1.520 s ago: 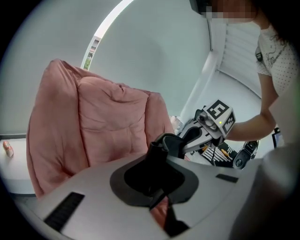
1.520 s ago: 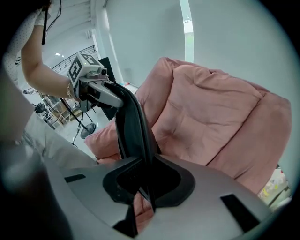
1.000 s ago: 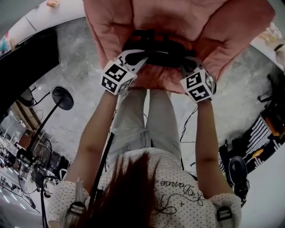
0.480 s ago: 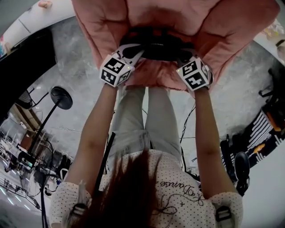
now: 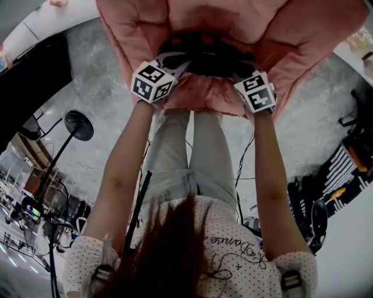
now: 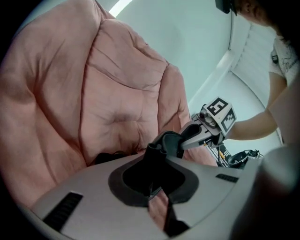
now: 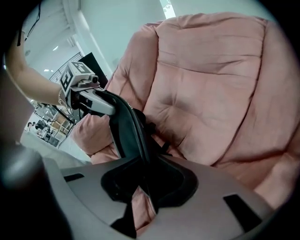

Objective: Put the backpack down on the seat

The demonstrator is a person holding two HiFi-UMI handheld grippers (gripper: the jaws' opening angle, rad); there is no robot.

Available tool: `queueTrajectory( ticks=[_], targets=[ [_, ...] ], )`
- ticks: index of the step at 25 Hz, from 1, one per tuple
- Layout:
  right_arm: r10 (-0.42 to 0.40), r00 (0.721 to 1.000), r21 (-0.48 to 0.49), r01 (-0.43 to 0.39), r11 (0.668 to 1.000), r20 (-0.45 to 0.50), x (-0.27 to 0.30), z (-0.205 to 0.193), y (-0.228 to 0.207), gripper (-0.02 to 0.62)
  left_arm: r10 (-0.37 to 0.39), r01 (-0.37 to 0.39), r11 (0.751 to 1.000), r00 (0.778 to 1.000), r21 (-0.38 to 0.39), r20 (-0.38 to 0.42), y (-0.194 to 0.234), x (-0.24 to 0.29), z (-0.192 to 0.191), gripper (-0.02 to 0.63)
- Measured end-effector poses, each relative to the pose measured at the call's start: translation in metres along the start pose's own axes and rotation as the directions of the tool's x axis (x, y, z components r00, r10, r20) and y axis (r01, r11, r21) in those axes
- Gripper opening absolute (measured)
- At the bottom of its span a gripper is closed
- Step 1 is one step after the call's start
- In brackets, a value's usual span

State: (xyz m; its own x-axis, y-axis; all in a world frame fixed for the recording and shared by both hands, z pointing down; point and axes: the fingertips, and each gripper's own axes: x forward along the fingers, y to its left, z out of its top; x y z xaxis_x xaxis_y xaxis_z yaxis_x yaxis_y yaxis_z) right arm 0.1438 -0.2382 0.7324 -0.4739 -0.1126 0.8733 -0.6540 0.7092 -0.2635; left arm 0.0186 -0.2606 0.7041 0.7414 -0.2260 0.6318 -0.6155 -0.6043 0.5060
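Holding a dark strap of the black backpack (image 5: 205,57), the left gripper (image 6: 151,183) has its jaws almost together. The right gripper (image 7: 143,185) also has a strap between its jaws, and they have just been opening a little. Ahead of both jaws, the backpack hangs low in the pink armchair (image 7: 211,93), near the seat cushion.

Backpack (image 5: 204,58) over seat cushion (image 5: 201,96), in front of backrest (image 5: 215,16), btwn L armrest (image 5: 128,35) & R armrest (image 5: 309,41).
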Motion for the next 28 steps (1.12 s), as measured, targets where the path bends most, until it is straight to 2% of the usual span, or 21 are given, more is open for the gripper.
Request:
queueTrajectory(
  ticks=[3,5,8,11,13,16,22,25,28],
  targets=[
    [-0.008,1.0,0.013,0.008,1.0,0.022,0.001,0.004,0.001,0.101,-0.012,0.011,1.0,1.0,-0.025,-0.008,0.002,-0.003,-0.002,0.026],
    [-0.003,0.998,0.054,-0.001,0.999,0.062,0.001,0.009,0.001,0.138,-0.008,0.008,1.0,1.0,-0.027,-0.013,0.003,-0.004,-0.003,0.026],
    [0.013,0.996,0.096,-0.021,0.995,0.089,0.008,0.014,0.004,0.27,0.011,-0.011,1.0,1.0,-0.002,-0.019,0.006,-0.005,-0.006,0.029],
    [0.022,0.999,0.044,-0.023,0.999,0.033,0.022,0.012,0.011,0.429,0.033,-0.033,0.999,0.999,0.003,-0.017,0.011,-0.007,-0.009,0.04],
    [0.017,1.0,-0.009,-0.017,1.0,-0.009,0.027,0.011,0.013,0.431,0.051,-0.051,0.999,0.999,0.0,-0.01,0.013,-0.007,-0.009,0.053],
    [0.004,1.0,-0.024,-0.004,1.0,0.005,0.026,0.015,0.009,0.43,0.06,-0.06,0.998,0.998,-0.004,0.001,0.01,-0.005,-0.006,0.113],
    [0.05,0.987,0.136,-0.071,0.988,0.151,0.007,0.033,0.0,0.43,0.07,-0.071,0.997,0.997,0.007,0.006,0.006,-0.005,0.002,0.243],
    [0.045,0.976,0.19,-0.087,0.978,0.215,-0.006,0.043,-0.002,0.428,0.089,-0.089,0.996,0.995,0.005,0.039,0.008,-0.014,0.012,0.266],
    [0.03,0.973,0.181,-0.073,0.981,0.23,-0.015,0.05,-0.001,0.425,0.092,-0.093,0.996,0.993,0.007,0.069,0.007,-0.022,0.023,0.278]
  ],
)
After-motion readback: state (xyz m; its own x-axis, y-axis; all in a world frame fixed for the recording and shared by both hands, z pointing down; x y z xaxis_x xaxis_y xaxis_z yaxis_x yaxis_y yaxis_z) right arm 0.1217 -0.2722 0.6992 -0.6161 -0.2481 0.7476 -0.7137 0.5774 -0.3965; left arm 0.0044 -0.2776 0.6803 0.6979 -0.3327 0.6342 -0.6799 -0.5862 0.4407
